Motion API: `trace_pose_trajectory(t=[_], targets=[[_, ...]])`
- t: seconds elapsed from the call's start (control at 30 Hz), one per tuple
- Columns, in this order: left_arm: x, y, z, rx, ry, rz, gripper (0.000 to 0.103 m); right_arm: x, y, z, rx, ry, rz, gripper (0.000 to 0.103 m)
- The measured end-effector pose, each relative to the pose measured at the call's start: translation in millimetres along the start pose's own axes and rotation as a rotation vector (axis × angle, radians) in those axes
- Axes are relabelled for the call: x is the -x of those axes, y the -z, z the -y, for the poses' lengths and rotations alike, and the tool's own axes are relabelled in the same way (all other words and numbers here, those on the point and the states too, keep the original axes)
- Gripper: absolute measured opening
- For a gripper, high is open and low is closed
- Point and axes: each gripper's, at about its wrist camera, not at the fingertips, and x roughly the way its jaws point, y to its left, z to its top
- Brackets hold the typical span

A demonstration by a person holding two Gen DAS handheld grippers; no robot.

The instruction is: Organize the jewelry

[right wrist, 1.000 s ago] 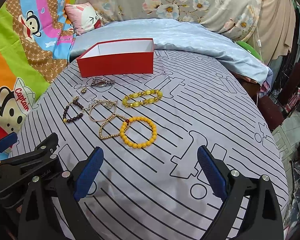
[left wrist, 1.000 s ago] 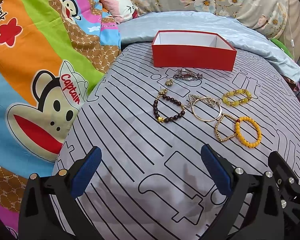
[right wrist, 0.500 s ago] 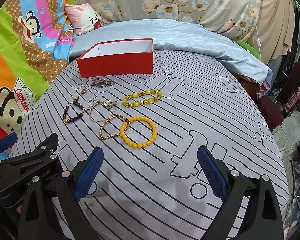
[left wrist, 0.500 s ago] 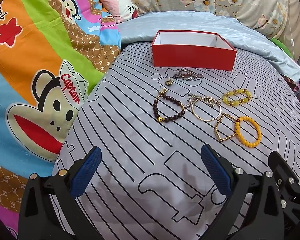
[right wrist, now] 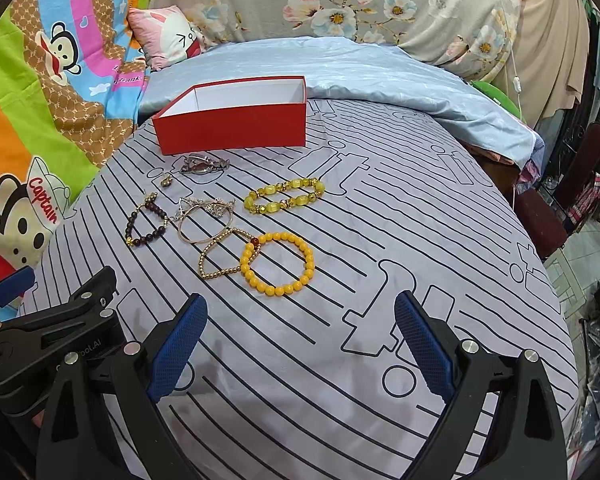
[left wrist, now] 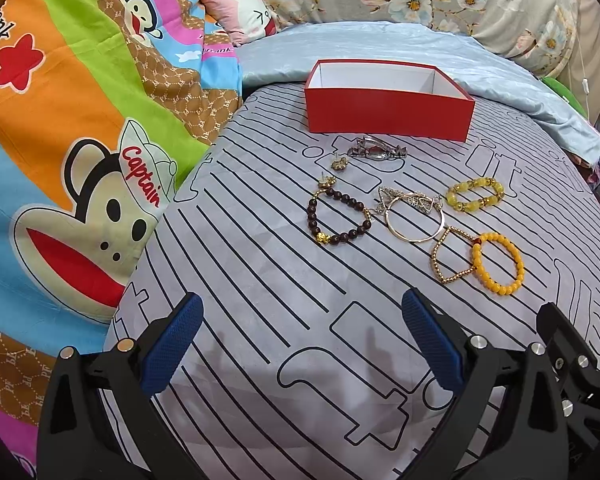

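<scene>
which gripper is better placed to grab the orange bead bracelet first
Right, probably. The orange bead bracelet lies just ahead of the open right gripper, nearly centred between its fingers. From the open left gripper it sits far off to the right side.

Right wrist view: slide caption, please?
Open right claw hovers before orange bead bracelet; empty red cardboard box beyond.

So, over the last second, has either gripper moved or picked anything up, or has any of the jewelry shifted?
Nothing has visibly changed. The left gripper and right gripper hang open and empty over the sheet, the bracelets, including the orange bead bracelet, lie where they were, and what shows of the red box holds nothing.
</scene>
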Motion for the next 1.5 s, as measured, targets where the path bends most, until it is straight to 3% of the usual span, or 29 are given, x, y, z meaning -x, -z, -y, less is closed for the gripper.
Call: trace_pose_trajectory(t=[1.07, 1.5], targets=[[-2.0, -1.5, -1.8, 0.004, 0.002, -0.006, 0.097, -2.4, 0.5, 1.0, -0.003, -0.002, -0.005, 0.093], [-34.3, -8.0, -21.6, 0.066, 0.019, -0.048, 0.097, -25.2, -2.0, 8.0, -0.027, -0.012, -0.045, 0.093]])
